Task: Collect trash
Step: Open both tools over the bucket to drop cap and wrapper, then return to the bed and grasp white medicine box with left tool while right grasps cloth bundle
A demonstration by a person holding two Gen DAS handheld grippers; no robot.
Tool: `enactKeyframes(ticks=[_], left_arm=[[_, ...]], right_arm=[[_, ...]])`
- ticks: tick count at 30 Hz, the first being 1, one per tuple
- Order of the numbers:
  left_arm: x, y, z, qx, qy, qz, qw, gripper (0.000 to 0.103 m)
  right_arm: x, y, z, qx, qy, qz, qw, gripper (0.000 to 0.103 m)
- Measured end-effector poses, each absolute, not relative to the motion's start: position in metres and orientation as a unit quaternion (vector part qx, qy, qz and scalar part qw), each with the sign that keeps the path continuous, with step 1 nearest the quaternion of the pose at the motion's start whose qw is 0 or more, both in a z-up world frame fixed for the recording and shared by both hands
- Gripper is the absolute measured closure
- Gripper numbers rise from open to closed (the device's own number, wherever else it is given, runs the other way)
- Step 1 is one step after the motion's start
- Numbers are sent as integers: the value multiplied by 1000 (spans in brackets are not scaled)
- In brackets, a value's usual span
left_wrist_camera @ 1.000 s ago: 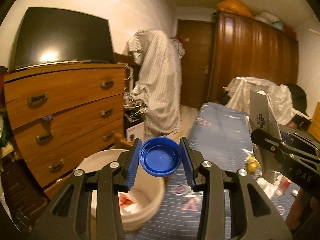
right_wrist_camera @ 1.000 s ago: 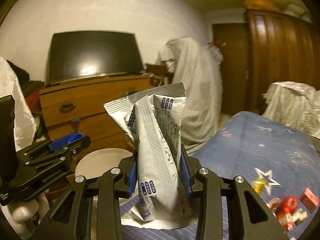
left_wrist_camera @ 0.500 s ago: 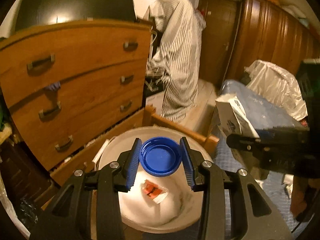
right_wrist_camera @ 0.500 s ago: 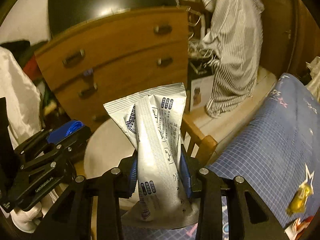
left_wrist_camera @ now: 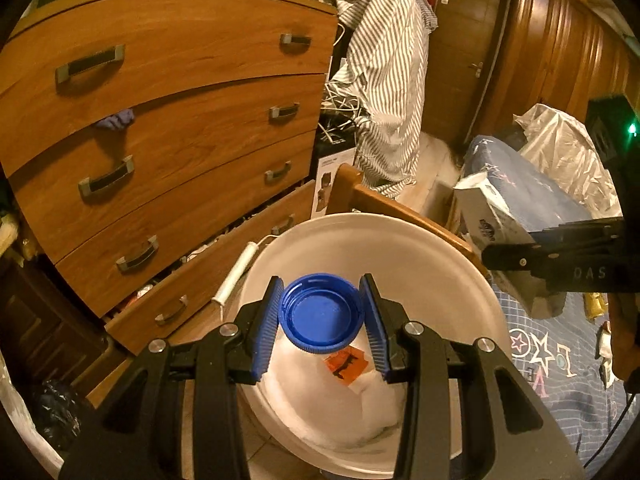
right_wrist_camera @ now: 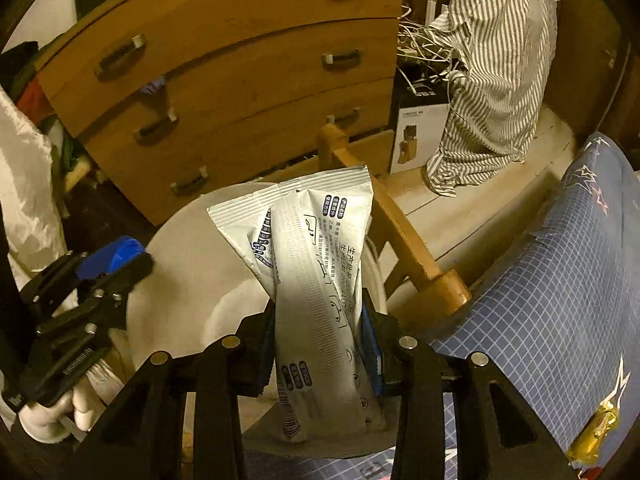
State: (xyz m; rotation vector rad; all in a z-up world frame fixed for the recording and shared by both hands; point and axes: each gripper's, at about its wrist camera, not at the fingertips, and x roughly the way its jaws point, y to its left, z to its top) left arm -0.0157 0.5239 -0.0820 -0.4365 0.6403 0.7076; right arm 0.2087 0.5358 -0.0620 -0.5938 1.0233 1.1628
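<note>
My left gripper [left_wrist_camera: 323, 314] is shut on a blue bottle cap [left_wrist_camera: 322, 312] and holds it over the open mouth of a white trash bin [left_wrist_camera: 420, 256]. An orange scrap [left_wrist_camera: 344, 364] and white plastic lie inside the bin. My right gripper [right_wrist_camera: 318, 334] is shut on a white printed wrapper [right_wrist_camera: 312, 280], held upright above the bin's rim [right_wrist_camera: 180, 236]. The right gripper and its wrapper [left_wrist_camera: 492, 224] show at the right edge of the left wrist view. The left gripper with the cap [right_wrist_camera: 110, 260] shows at the left of the right wrist view.
A wooden chest of drawers [left_wrist_camera: 172, 120] stands behind the bin, its lowest drawer ajar. A wooden bed frame [right_wrist_camera: 404, 236] borders the bin. A blue star-patterned bedspread [right_wrist_camera: 552, 292] carries a yellow wrapper [right_wrist_camera: 596, 432]. A striped shirt [left_wrist_camera: 388, 64] hangs beyond.
Both grippers have moved from above the bed to over the white bin and tilted downward. Each still holds its item.
</note>
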Motion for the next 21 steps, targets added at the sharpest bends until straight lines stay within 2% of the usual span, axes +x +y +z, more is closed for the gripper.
enactKeyframes(ticks=[10,12,14,16,21], left_arm=[[-7,527,-85,-208,306,330,868,65],[-6,527,-85,-206,306,331,868,65],[-4,528,-87,-207,309,332,867,63],[-4,528,-87,-208,309,334,866,53],[-4,528,-87,-208,308,338,864,52]], right_arm=[[214,539,-68,-257,457,524,671,65],[214,538,-68,-255,458,529,668,60],[214,538,-67,-247,459,533,666,49],[216,535,-64,-240,455,534,671,43],[219,526,-56,-224,451,540,674,43]])
